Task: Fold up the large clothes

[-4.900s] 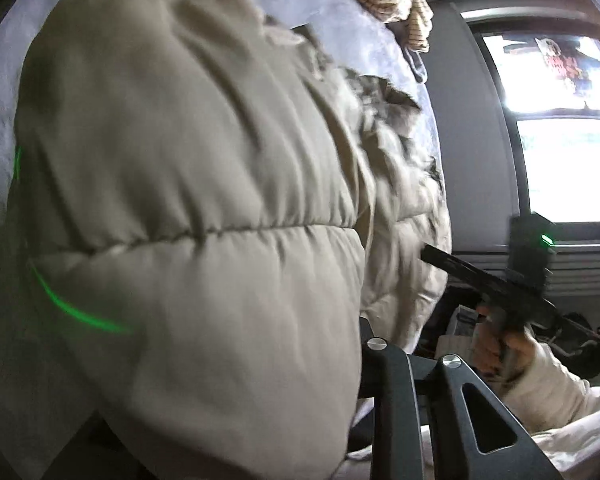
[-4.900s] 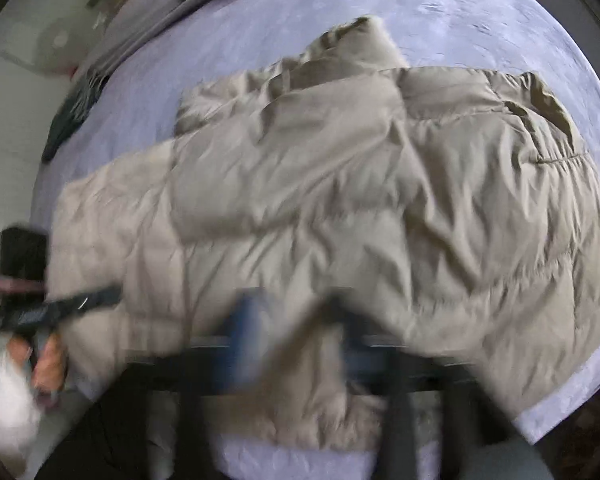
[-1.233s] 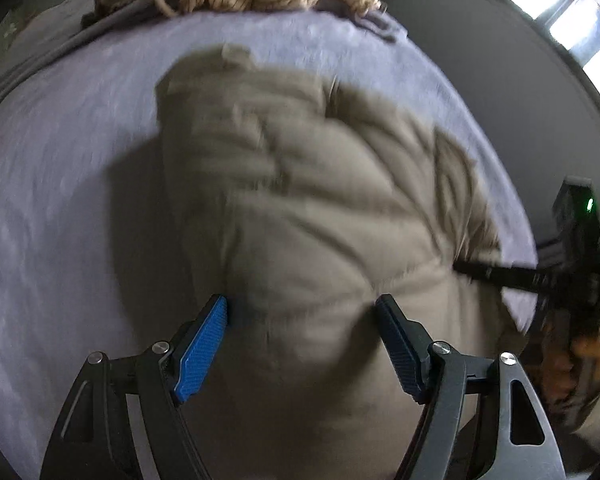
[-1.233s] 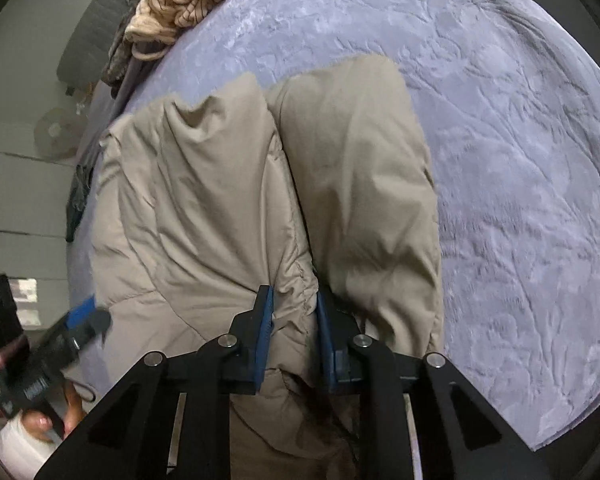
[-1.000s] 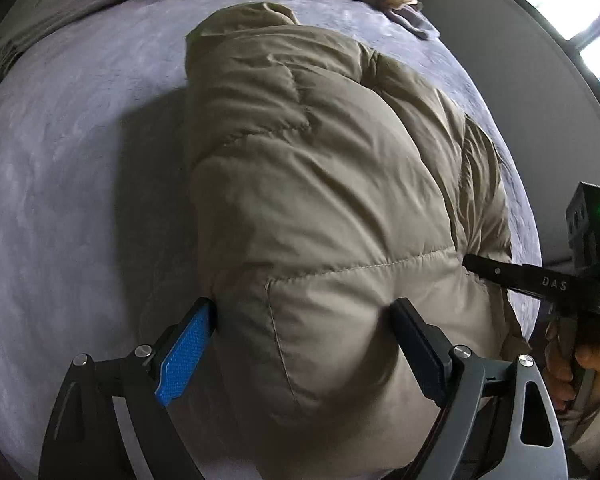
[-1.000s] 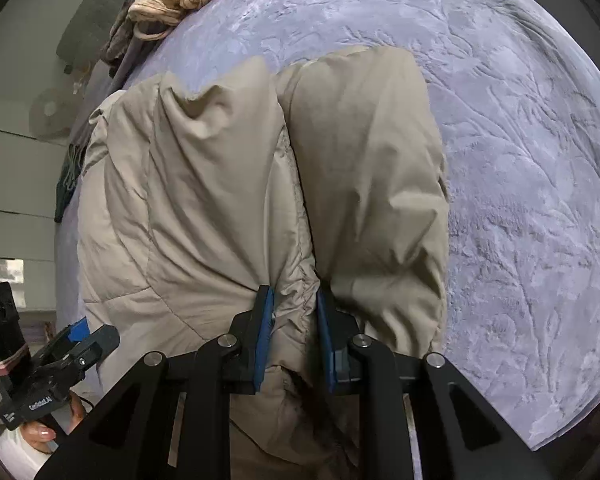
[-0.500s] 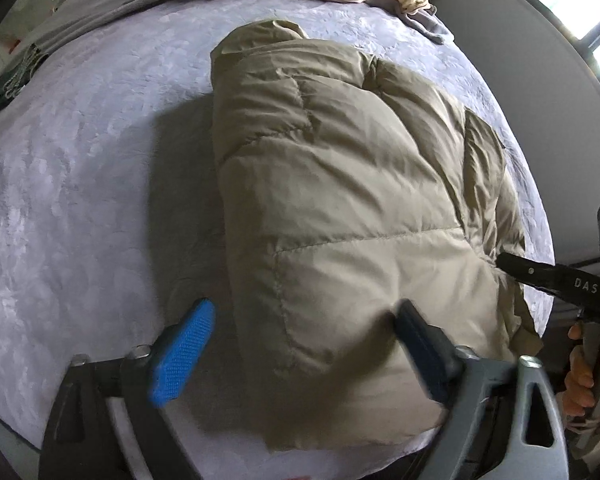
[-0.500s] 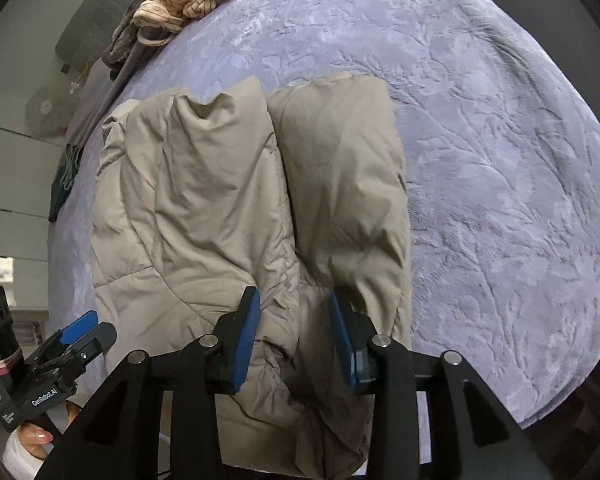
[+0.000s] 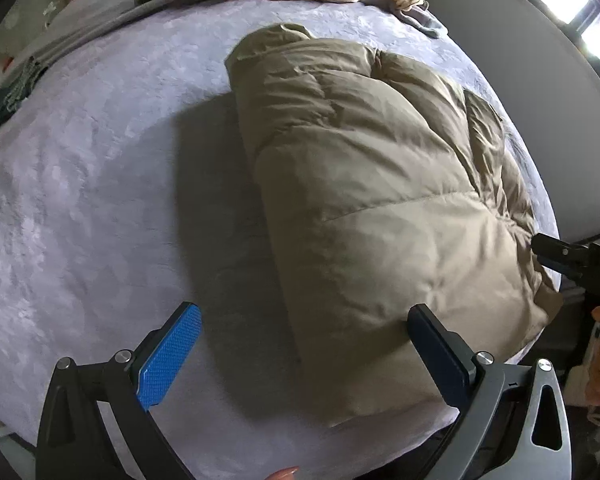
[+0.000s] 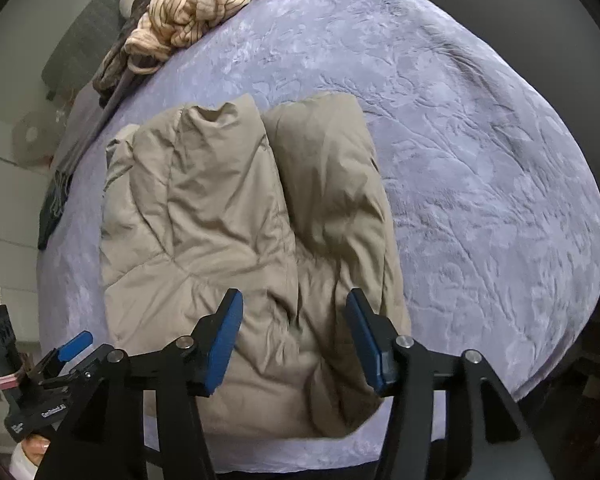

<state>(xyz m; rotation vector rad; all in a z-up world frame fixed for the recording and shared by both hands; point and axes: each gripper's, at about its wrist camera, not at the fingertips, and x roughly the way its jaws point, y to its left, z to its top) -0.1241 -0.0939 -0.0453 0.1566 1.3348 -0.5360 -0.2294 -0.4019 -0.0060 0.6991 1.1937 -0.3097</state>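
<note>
puffer jacket point(image 9: 380, 208), beige and quilted, lies folded into a thick bundle on the lavender blanket point(image 9: 84, 184) that covers the bed, close to the near edge. in the right wrist view the jacket point(image 10: 236, 232) shows two padded sections side by side with a crease running between them.

the left gripper point(image 9: 300, 352) is spread wide and holds nothing; its blue pad point(image 9: 168, 356) hangs over the bare blanket just left of the jacket, while the other finger sits over the jacket's near corner. whether that finger touches the fabric cannot be told.

the right gripper point(image 10: 294, 340) is also spread apart, its two blue pads straddling the crease at the jacket's near end without pinching it. in the left wrist view this gripper point(image 9: 556, 252) appears at the right edge, just beside the jacket's side.

a striped cream garment point(image 10: 196, 4) lies heaped at the far end of the bed, well apart from the jacket, with a grey cloth point(image 9: 416, 20) just beside it.
</note>
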